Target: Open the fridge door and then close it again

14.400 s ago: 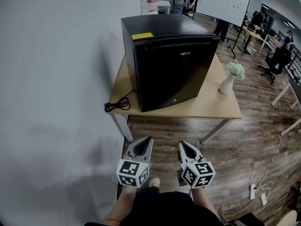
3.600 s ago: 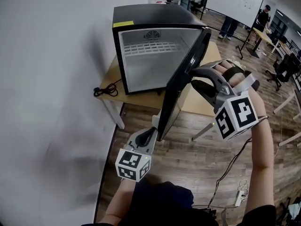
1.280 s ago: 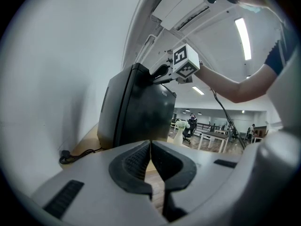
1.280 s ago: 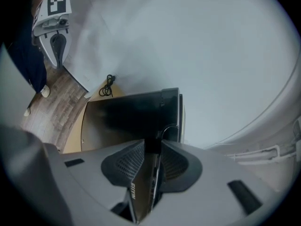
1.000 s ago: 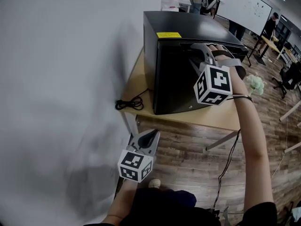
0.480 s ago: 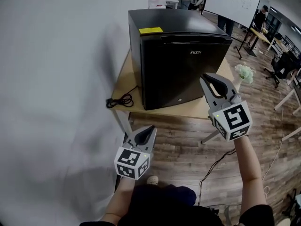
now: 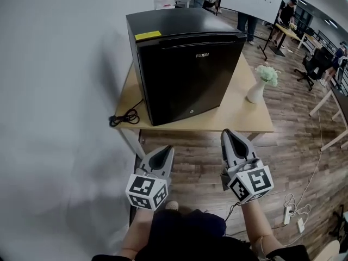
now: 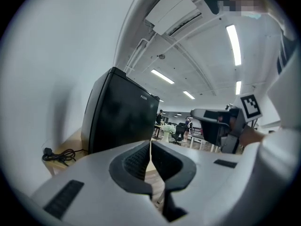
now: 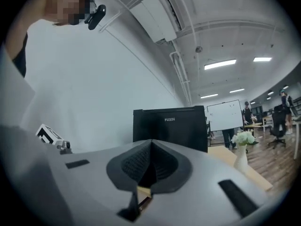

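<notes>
While the fridge (image 7: 185,69) stands shut on the tabletop (image 7: 242,116) at 12 o'clock, well apart from both grippers, the right gripper (image 7: 228,137), jaws just closed on nothing, sits slightly nearer it than the left gripper (image 7: 165,152), likewise pressed together and empty.

We're seeing a light wooden table (image 7: 242,117) standing on a wood floor (image 7: 293,145) against a white wall (image 7: 60,64). It's carrying a black fridge (image 7: 185,64) with its door shut. A white vase (image 7: 255,91) of pale flowers is sitting near the right edge, and a coiled black cable (image 7: 124,117) is lying at the left edge.
</notes>
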Tool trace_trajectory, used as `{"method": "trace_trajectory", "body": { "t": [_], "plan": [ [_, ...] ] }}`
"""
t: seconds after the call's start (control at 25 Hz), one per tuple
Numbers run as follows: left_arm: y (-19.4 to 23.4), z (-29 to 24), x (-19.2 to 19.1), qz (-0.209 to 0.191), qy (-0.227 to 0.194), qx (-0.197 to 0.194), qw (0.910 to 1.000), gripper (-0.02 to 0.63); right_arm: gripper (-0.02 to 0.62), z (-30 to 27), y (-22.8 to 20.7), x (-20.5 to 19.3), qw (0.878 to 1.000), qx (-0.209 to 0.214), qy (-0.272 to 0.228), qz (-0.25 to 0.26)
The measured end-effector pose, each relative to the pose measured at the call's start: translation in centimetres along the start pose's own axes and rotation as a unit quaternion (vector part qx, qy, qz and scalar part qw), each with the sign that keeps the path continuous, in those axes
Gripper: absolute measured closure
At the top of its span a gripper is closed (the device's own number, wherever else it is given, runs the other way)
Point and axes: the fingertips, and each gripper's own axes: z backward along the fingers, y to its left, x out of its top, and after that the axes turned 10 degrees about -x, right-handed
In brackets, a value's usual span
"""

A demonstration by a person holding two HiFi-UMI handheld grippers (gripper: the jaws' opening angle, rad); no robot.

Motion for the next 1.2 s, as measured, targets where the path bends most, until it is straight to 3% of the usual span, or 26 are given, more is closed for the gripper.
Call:
{"method": "trace_trajectory", "body": {
  "t": [0.16,0.36,1.2],
  "plan": [
    [-0.6,-0.1,-0.5,0.005,-0.002,0.008,1.0,0.597,0.606,1.5,-0.9,-3.2,0.999,-0.029,0.029,-0.033],
    [-0.5,0.3,-0.9,0.009,-0.002,0.026,0.9996,0.597,0.606,2.3,-1.4,-4.4,0.997,-0.043,0.038,-0.059],
    [0.8,0.6,-0.4,0.01,-0.007,0.044,0.999,0.597,0.606,0.9,0.2,-5.3,0.997,-0.019,0.051,-0.06]
  ]
}}
